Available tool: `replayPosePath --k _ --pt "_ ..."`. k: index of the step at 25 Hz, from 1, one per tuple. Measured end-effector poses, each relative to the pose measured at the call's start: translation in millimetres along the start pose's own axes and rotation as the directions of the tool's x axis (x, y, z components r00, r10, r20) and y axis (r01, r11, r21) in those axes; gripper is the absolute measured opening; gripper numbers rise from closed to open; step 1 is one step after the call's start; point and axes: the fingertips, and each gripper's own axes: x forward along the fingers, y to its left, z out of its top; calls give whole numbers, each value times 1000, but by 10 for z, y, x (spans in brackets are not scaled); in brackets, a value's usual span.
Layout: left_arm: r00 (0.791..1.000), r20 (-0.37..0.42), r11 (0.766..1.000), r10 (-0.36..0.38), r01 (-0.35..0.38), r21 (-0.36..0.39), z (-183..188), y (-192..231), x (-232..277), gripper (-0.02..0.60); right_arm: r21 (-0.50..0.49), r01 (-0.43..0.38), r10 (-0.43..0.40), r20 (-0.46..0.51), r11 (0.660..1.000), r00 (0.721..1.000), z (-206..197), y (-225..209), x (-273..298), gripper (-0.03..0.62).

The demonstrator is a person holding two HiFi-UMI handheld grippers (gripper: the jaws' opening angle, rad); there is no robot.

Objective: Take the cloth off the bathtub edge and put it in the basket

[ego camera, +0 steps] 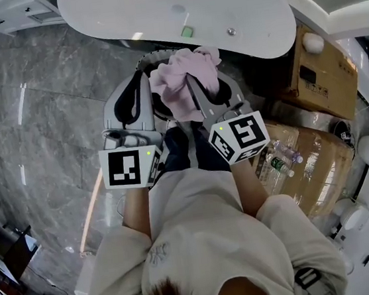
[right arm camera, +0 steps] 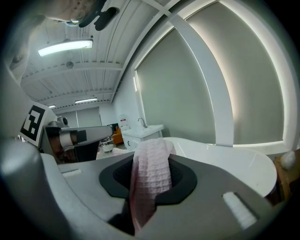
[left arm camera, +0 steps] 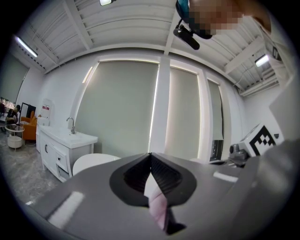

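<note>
A bunched pink cloth (ego camera: pixel 186 80) hangs between my two grippers, just in front of the white bathtub (ego camera: pixel 174 8). My left gripper (ego camera: pixel 151 81) is shut on one end of it; in the left gripper view a thin pink strip (left arm camera: pixel 158 206) is pinched between the jaws (left arm camera: pixel 151 159). The right gripper (ego camera: pixel 191 82) is shut on the other part, and the waffle-weave cloth (right arm camera: pixel 150 173) drapes out of its jaws (right arm camera: pixel 152 145). Under the cloth a dark round rim (ego camera: pixel 149 61) shows, seemingly the basket; most of it is hidden.
A cardboard box (ego camera: pixel 318 70) and a plastic-wrapped pack of bottles (ego camera: pixel 306 162) stand to the right. Grey marble floor (ego camera: pixel 35 128) lies to the left. A small green item (ego camera: pixel 187 31) sits in the tub. A white vanity (left arm camera: pixel 65 143) is off left in the left gripper view.
</note>
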Motion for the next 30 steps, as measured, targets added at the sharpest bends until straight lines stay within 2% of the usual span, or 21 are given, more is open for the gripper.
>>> replayPosePath --k 14,30 --pt "999 -42 1000 13 -13 -10 -346 -130 119 8 35 -32 35 -78 999 996 -555 -89 55 81" --pt "992 -100 997 71 -75 -33 -810 -56 394 8 85 -40 54 -169 996 984 -1155 -397 295 81"
